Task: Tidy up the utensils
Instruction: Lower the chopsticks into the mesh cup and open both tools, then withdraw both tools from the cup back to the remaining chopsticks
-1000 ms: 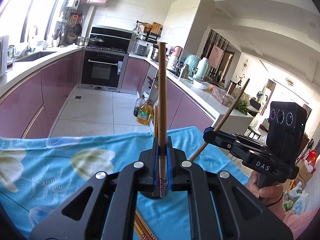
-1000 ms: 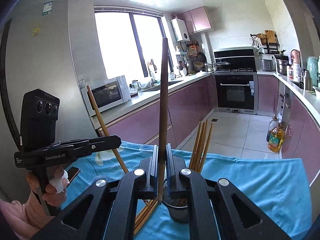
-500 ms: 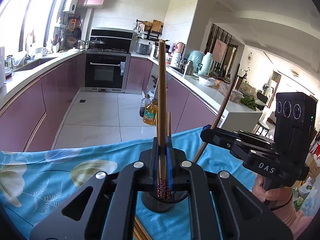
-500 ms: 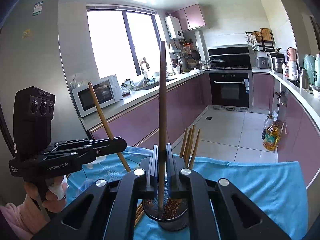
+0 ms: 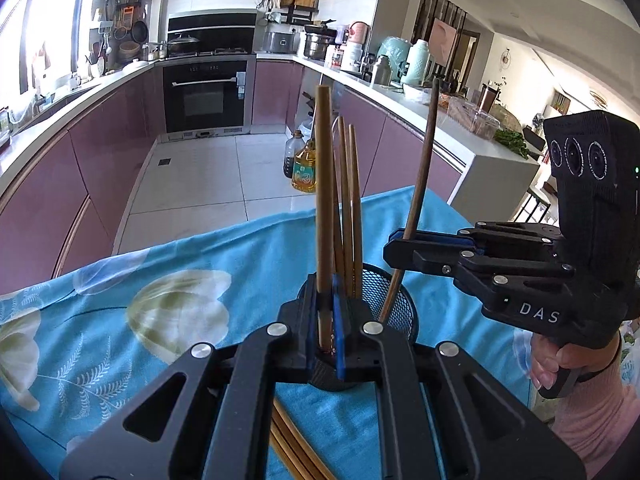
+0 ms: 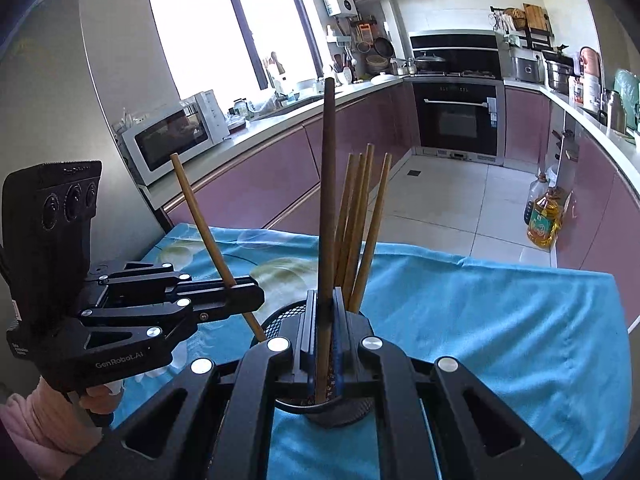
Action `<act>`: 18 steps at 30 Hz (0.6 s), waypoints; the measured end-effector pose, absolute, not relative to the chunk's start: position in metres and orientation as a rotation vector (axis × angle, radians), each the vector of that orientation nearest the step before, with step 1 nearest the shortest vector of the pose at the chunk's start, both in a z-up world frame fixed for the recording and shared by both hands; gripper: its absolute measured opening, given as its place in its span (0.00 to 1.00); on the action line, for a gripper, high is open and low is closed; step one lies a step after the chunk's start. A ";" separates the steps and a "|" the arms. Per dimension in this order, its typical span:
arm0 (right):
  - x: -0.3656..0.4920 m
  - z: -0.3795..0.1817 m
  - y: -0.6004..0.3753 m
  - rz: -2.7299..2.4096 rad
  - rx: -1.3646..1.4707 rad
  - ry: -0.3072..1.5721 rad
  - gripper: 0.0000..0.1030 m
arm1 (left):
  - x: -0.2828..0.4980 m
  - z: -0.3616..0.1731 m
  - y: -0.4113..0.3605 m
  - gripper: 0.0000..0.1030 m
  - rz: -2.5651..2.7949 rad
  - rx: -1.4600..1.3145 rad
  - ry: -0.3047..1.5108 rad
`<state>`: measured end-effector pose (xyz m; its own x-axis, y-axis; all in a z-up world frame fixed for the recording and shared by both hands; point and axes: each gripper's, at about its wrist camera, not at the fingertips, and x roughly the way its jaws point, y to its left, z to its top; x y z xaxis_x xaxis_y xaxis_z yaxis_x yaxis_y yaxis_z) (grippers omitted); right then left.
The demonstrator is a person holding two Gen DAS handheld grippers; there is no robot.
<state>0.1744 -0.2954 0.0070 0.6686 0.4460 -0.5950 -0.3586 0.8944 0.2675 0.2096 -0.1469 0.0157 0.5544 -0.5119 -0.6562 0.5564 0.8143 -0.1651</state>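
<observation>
Left gripper (image 5: 326, 320) and right gripper (image 5: 394, 238), each clamped on one chopstick, tips over mesh holder (image 5: 402, 312): lower plumb, release at twelve o'clock, clear of standing chopsticks (image 5: 348, 208).

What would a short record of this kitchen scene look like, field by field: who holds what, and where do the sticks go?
setting: kitchen, table under a blue floral cloth
left gripper: shut on a chopstick, upright, lower end at the mesh holder
right gripper: shut on a darker chopstick, also over the holder
already in holder: several chopsticks, standing
on the cloth: more chopsticks, lying loose
step not yet done: release both into the holder
</observation>
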 end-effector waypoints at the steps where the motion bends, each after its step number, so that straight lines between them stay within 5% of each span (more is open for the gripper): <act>1: 0.175 0.006 -0.295 0.451 0.134 0.711 0.07 | 0.212 0.012 -0.148 0.08 -0.632 0.063 0.763; 13: 0.179 -0.002 -0.301 0.402 0.176 0.712 0.14 | 0.220 -0.001 -0.139 0.11 -0.598 0.016 0.758; 18: 0.162 0.004 -0.300 0.415 0.185 0.662 0.28 | 0.201 0.006 -0.120 0.28 -0.554 -0.008 0.706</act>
<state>0.1618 -0.3003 0.0037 0.7107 0.4296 -0.5570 -0.3137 0.9023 0.2957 0.2015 -0.1195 0.0060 0.6236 -0.4853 -0.6128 0.4800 0.8565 -0.1899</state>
